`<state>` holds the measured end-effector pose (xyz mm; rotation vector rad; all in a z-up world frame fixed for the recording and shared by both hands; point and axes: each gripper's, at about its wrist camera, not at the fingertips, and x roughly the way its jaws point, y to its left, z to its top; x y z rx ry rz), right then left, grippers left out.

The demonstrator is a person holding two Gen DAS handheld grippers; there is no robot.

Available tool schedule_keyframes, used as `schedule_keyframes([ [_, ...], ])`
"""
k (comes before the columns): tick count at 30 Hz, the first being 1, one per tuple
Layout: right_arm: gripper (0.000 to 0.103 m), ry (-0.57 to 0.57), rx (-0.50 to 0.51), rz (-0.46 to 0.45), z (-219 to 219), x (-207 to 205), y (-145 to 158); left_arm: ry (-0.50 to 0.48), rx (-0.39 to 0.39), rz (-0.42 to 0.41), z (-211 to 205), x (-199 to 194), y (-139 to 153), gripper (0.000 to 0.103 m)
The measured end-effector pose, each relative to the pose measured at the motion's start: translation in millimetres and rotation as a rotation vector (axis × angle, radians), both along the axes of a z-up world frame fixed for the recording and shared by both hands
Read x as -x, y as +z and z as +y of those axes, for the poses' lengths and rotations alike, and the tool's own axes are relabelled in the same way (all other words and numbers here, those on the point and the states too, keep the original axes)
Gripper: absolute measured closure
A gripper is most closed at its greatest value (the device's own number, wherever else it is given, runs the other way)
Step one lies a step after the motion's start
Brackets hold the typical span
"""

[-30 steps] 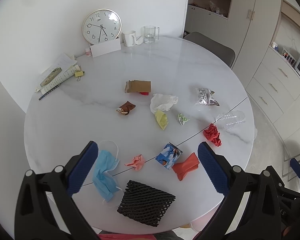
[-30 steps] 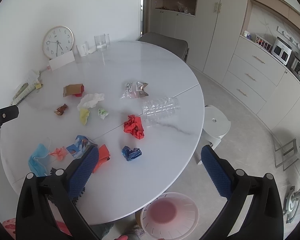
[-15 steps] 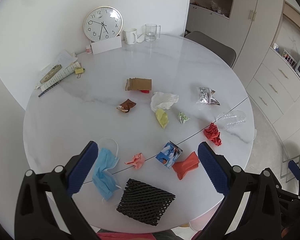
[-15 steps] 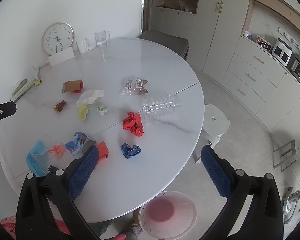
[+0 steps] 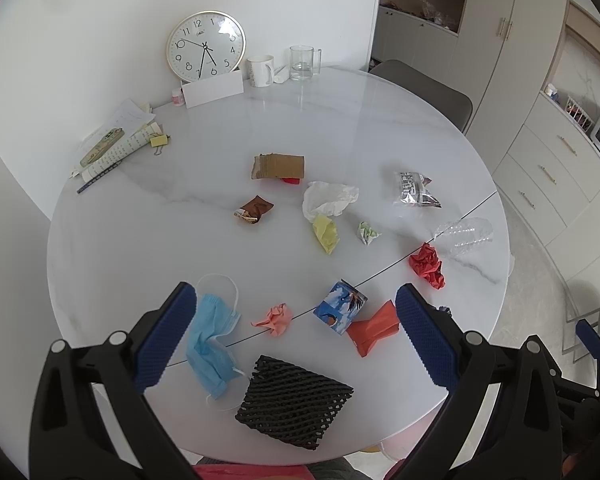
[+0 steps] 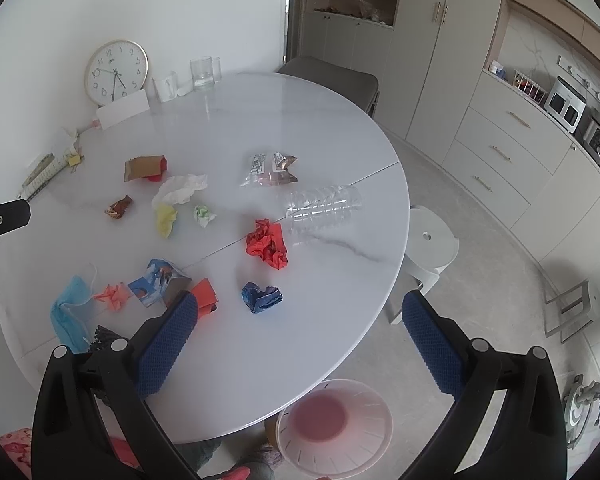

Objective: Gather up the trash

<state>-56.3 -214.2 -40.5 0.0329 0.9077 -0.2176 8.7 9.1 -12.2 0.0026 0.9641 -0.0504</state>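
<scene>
Across the round white table (image 5: 228, 128) trash lies scattered: a blue mask (image 5: 210, 344) and black foam net (image 5: 292, 394) at the near edge, with a pink wad (image 5: 275, 319), a printed blue carton (image 5: 341, 307) and an orange scrap (image 5: 376, 329) just beyond them. Farther in sit a brown wrapper (image 5: 254, 210), a cardboard piece (image 5: 279, 166), white tissue (image 5: 328, 199) touching a yellow wad (image 5: 326, 233), a small green wad (image 5: 367, 233), a foil packet (image 5: 416, 190), a red paper ball (image 6: 267, 243) and a crushed clear bottle (image 6: 324, 206). A dark blue wad (image 6: 261, 297) lies alone toward the right edge.

On the floor below the table's near rim stands a pink bin (image 6: 334, 426).

The left gripper (image 5: 296, 332) hangs above the near edge, jaws spread wide and holding nothing. The right gripper (image 6: 300, 334) is likewise wide apart and empty, over the table's right rim.

Compared with half a second ago, both views sit slightly higher and farther back from the table, with more of the bin showing; none of the trash has shifted.

At the far wall stand a clock (image 5: 206, 46), a mug (image 5: 260, 71) and a glass (image 5: 302, 63).
</scene>
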Motion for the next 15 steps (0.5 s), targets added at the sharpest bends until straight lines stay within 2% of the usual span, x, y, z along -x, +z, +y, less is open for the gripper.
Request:
schedule_keyframes([
  [15,0.002,-0.005,-0.003,0.015,1.7,-2.7,-2.1,0.003,0.005,0.010,-0.1,-0.7,-0.2,0.008],
])
